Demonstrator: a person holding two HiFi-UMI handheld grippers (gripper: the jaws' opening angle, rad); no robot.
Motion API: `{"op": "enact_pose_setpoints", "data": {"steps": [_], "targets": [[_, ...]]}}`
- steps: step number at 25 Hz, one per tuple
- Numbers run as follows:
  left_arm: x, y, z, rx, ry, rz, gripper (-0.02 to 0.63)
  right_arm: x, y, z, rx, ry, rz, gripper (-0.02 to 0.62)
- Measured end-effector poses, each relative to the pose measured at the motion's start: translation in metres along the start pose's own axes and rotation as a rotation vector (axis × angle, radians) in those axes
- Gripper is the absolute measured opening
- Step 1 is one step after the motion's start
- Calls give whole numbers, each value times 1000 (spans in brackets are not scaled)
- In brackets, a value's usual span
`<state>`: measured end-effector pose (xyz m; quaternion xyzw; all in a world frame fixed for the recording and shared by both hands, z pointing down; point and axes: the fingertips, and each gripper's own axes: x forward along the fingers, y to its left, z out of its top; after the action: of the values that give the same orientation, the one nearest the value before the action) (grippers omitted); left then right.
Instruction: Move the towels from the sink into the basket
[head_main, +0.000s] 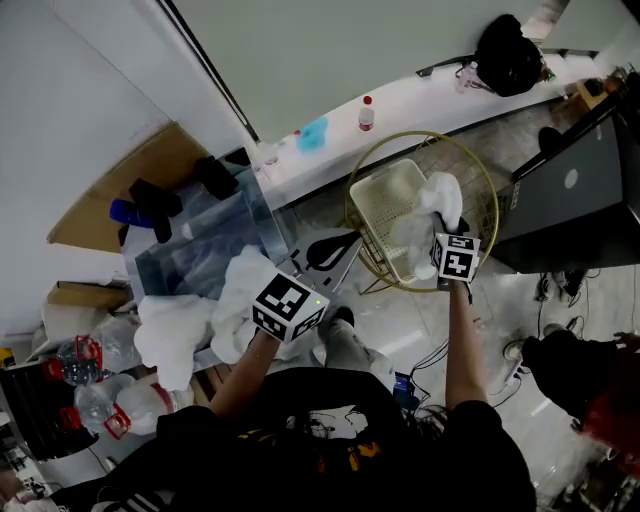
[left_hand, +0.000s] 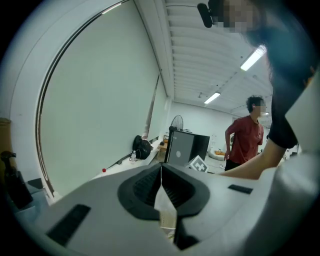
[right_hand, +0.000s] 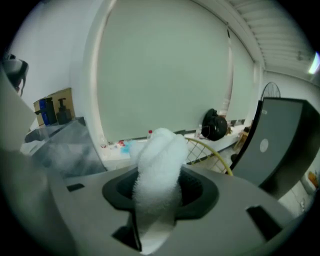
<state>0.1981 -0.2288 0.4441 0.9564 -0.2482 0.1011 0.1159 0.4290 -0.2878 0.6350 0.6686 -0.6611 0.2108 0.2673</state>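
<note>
While your right gripper (head_main: 451, 244) hangs over the gold wire basket (head_main: 424, 134), its jaws are clamped on a white towel (right_hand: 160, 155). You have it bunched into a thick roll. Its long axis runs along the jaws, and its free end sticks out past the tips, pointing away from you toward the basket's far rim and the window ledge (head_main: 400, 105). The other end trails out behind the pads on your side.

The basket stands on the floor just beside the ledge's near edge. A cream plastic tray (head_main: 385, 200) sits inside it, with more white cloth lying against the tray under your towel.

Your left gripper (left_hand: 161, 169) has its jaw tips pressed together. A pale sliver shows in the wedge behind the tips, and you cannot tell from its own view what that is. In the head view this gripper sits at the near edge of the clear-walled sink (head_main: 200, 255), touching a second white towel (head_main: 238, 290). A further white heap (head_main: 172, 338) lies near that towel, at the sink's near left corner. Whether these two lie inside the sink or over its edge cannot be told.
</note>
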Motion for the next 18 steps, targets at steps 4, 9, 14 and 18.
{"op": "enact_pose_setpoints", "data": {"steps": [4, 9, 14, 18], "targets": [[13, -5, -4, 4, 22, -9, 8, 41, -12, -69, 91, 131, 15, 176], [17, -1, -10, -5, 44, 9, 8, 59, -14, -138, 129, 308, 13, 269], [10, 5, -15, -21, 40, 30, 8, 53, 0, -127, 69, 248, 51, 291], [-1, 4, -9, -16, 15, 39, 8, 31, 14, -88, 39, 141, 85, 287]]}}
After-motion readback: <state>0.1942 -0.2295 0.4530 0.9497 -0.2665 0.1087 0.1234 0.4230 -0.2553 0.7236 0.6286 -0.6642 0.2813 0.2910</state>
